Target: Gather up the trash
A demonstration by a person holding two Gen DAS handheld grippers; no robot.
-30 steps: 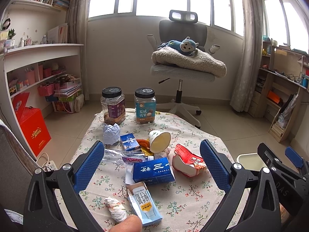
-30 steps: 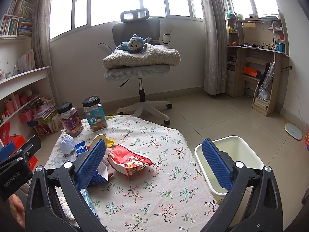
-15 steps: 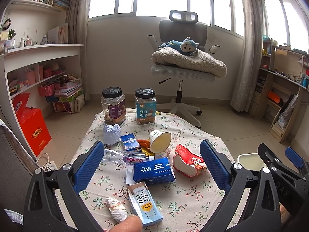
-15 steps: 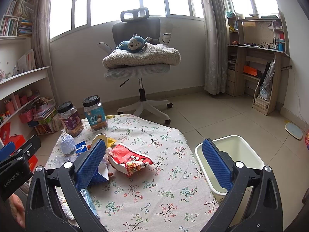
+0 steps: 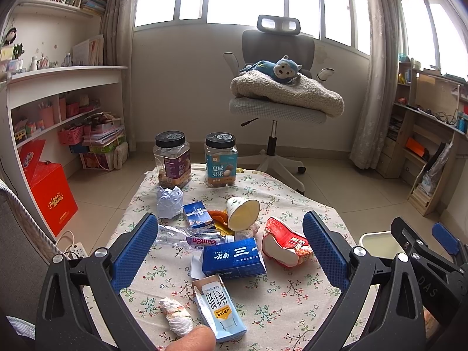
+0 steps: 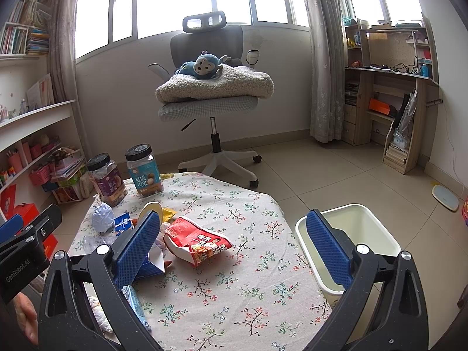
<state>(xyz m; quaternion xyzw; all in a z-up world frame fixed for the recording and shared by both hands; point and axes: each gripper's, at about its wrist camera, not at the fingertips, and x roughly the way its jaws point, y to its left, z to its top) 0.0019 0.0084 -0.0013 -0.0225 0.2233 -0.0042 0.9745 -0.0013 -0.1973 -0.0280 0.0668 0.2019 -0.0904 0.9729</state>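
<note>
Both grippers hover with jaws spread wide, grasping nothing. The left gripper (image 5: 231, 251) frames a dark blue cardboard box (image 5: 234, 259) lying on the floral-cloth worktop (image 5: 292, 289), with a crushed red-and-white snack bag (image 5: 285, 245) just right of it. The right gripper (image 6: 234, 248) frames that bag (image 6: 197, 242); the cream plastic bin (image 6: 365, 228) stands on the floor beside the worktop.

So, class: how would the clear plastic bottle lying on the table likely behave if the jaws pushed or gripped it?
The plastic bottle lies on its side, so a push would probably roll it. It looks empty and crumpled, so likely light and apt to buckle when squeezed. Its smooth surface may slip.
</note>
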